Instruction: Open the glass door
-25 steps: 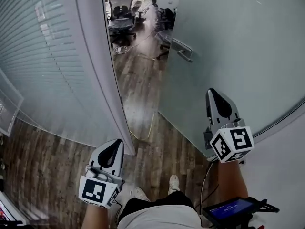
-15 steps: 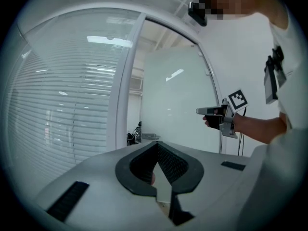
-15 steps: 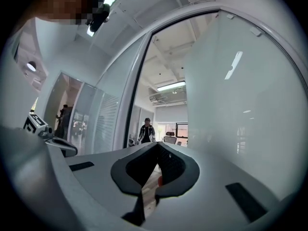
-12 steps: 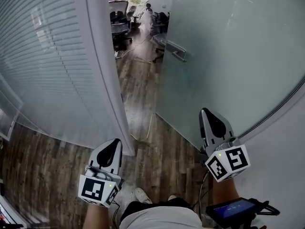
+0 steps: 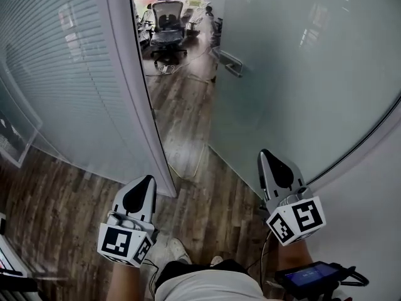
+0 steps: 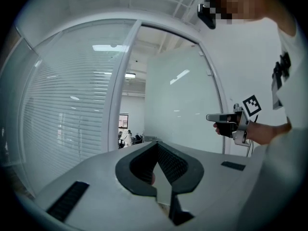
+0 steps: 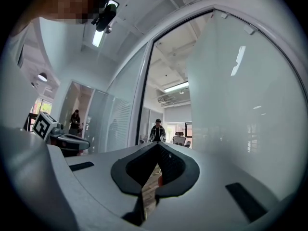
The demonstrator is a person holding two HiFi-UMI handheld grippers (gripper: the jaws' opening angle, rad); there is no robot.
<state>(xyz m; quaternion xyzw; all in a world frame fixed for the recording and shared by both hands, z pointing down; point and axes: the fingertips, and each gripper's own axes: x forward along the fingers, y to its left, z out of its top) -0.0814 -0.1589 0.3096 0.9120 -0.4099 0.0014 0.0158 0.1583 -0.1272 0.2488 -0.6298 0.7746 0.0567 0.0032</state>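
The glass door (image 5: pixel 301 74) stands swung open at the right, handle (image 5: pixel 230 63) well ahead. Left gripper (image 5: pixel 145 184) and right gripper (image 5: pixel 270 162) are closed, empty; the right, near the pane, could scrape it if it drifts.

The glass door (image 5: pixel 294 74) is a single full-height pane of frosted, pale green-tinted glass with no visible damage, carrying a metal bar handle (image 5: pixel 230 62) mounted close to its free vertical edge. It stands open: the free edge lies well to the right of the white door-frame post (image 5: pixel 135 93), leaving a clear passage between the two. The pane is upright and angled away from the post, into the room beyond, with its handle end farthest in.
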